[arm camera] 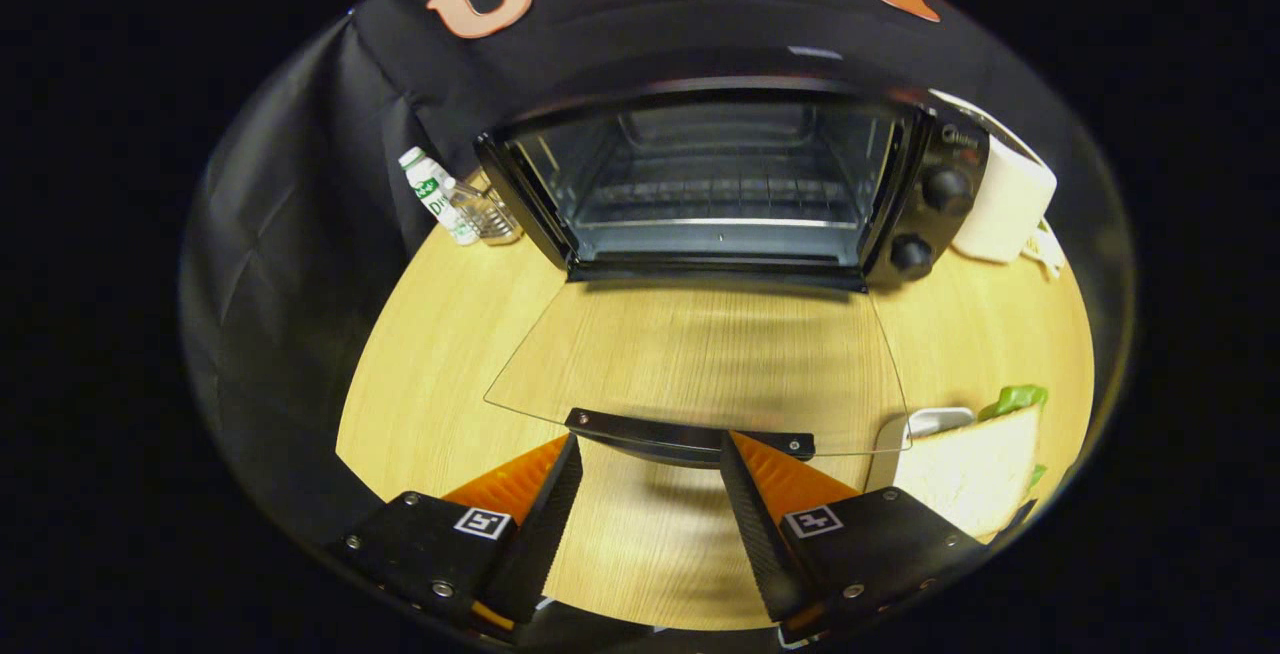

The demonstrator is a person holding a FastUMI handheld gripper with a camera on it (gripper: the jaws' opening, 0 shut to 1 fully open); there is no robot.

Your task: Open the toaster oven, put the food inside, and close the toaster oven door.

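Gripper view | hand-held gripper (pixel 650 454) spread wide, holding nothing | fingertips flank door handle (pixel 690 434) of opened toaster oven (pixel 720 184)

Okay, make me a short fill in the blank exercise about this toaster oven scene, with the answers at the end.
1. The toaster oven door is folded down and ____.
2. The door's handle lies just ahead of the gripper, whose fingers are ____.
3. The sandwich sits on the ____ table.
4. The oven has ____ knobs.

Answers: open; open; wooden; two
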